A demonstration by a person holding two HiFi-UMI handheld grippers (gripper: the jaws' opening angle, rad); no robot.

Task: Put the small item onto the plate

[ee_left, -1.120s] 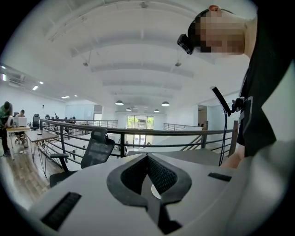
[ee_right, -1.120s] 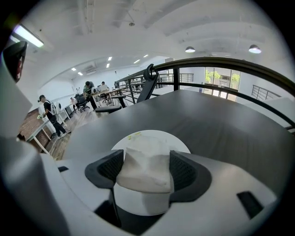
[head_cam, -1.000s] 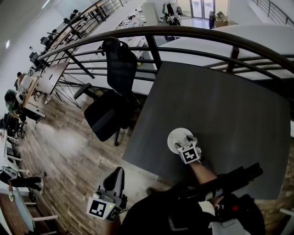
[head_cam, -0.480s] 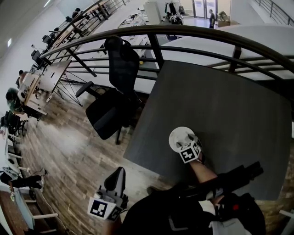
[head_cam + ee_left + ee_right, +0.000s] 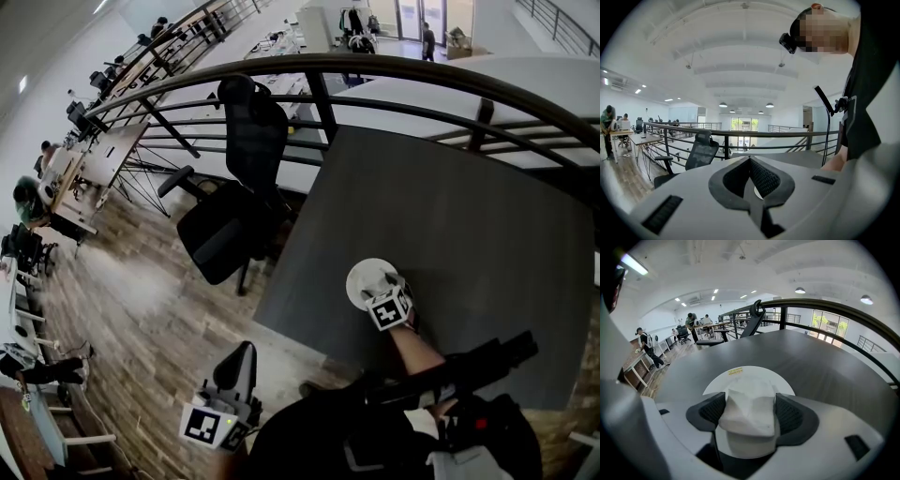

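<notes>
A small white crumpled item (image 5: 749,412) sits between the jaws of my right gripper (image 5: 750,414), which is shut on it. It hangs just over the near part of a round white plate (image 5: 740,376) on the dark grey table (image 5: 811,362). In the head view the right gripper (image 5: 381,284) reaches over the plate (image 5: 360,279) near the table's left front corner. My left gripper (image 5: 236,360) is held low, off the table to the left. Its jaws (image 5: 753,183) are shut with nothing in them.
A black office chair (image 5: 230,211) stands by the table's left edge. A dark metal railing (image 5: 422,75) runs behind the table (image 5: 469,216). Wooden floor (image 5: 141,309) lies to the left, with desks and people far off.
The right gripper stays over the plate with the item in it, having shifted only very slightly. The left gripper has not moved.
</notes>
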